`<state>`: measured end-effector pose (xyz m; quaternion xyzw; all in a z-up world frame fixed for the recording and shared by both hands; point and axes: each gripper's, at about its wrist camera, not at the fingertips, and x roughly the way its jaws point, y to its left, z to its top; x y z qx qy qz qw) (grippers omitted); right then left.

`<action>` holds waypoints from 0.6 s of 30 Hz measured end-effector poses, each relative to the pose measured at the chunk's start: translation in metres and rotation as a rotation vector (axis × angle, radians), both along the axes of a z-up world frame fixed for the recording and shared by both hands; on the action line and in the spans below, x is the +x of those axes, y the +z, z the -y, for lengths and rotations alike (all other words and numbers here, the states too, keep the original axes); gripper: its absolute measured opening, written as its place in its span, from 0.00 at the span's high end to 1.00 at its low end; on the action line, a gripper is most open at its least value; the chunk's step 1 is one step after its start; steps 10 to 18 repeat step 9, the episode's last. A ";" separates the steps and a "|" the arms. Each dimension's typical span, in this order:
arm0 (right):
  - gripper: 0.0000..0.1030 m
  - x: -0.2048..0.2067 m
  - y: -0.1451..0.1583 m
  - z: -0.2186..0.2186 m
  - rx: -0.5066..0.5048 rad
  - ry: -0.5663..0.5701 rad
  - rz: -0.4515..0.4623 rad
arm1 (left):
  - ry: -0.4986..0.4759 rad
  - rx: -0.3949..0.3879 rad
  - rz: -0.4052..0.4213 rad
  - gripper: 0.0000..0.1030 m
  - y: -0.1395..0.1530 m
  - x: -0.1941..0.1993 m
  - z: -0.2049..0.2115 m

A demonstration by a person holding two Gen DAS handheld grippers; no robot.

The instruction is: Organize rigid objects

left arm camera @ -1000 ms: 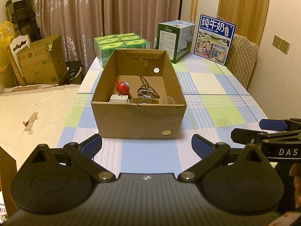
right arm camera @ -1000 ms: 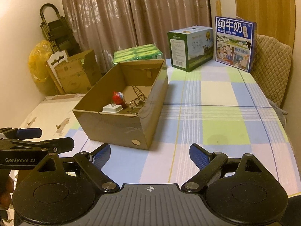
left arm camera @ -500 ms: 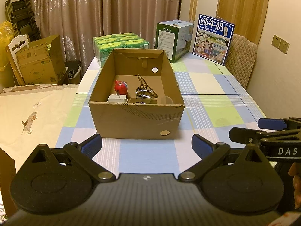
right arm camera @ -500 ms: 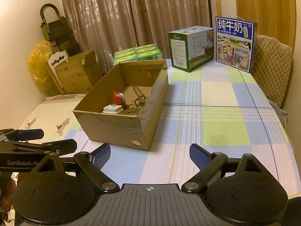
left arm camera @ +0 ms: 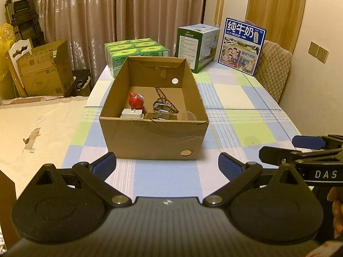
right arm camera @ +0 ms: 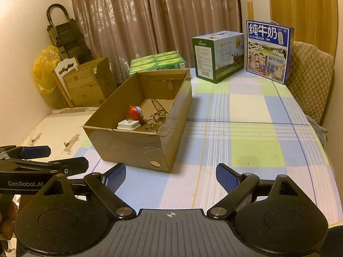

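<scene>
Both claws, left (left arm camera: 167, 167) and right (right arm camera: 169, 177), gape wide and empty over the checked worktop (right arm camera: 246, 150); the open brown cardboard box (left arm camera: 153, 137) just beyond holds a red round toy (left arm camera: 136, 100), a white plug adapter (left arm camera: 131, 114) and a brown lattice model (left arm camera: 164, 99).

No visible change: cardboard box (left arm camera: 153, 141), its contents and both tongs exactly as before.
</scene>
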<state>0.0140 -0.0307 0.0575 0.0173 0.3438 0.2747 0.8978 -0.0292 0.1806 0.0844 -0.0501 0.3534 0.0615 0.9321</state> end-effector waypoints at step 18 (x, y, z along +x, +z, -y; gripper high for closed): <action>0.14 0.000 -0.001 0.002 0.004 -0.007 -0.002 | 0.010 -0.003 0.016 0.03 0.000 -0.002 0.000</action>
